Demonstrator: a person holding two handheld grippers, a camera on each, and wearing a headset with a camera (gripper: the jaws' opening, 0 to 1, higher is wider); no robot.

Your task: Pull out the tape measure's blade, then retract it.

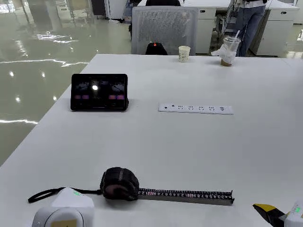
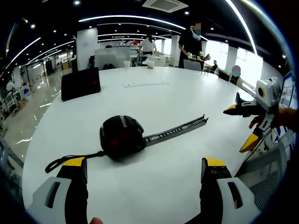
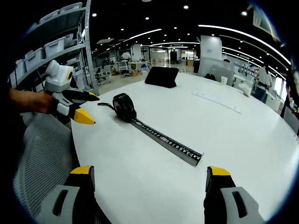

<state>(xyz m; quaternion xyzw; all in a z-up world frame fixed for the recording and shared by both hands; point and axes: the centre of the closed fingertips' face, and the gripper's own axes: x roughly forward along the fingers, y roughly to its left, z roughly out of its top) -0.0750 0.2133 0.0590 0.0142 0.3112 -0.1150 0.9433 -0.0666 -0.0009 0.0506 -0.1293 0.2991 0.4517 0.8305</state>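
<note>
Left gripper [image 2: 144, 162], tape measure [image 2: 122, 136], tablet [image 2: 80, 83] beyond

White table [image 1: 189, 142]: tape measure [image 1: 120, 183] with blade [image 1: 187, 195] extended, tablet [image 1: 99, 91], power strip [image 1: 195, 109], paper cup [image 1: 184, 53], plastic cup [image 1: 229, 49].

The tape measure [image 1: 120, 183], a rounded black case, lies close to the near edge of the table [image 1: 189, 146]. Its blade [image 1: 187, 195] is drawn out and lies flat, running rightward along that edge. A black strap [image 1: 46, 193] trails from the case to the left.
</note>
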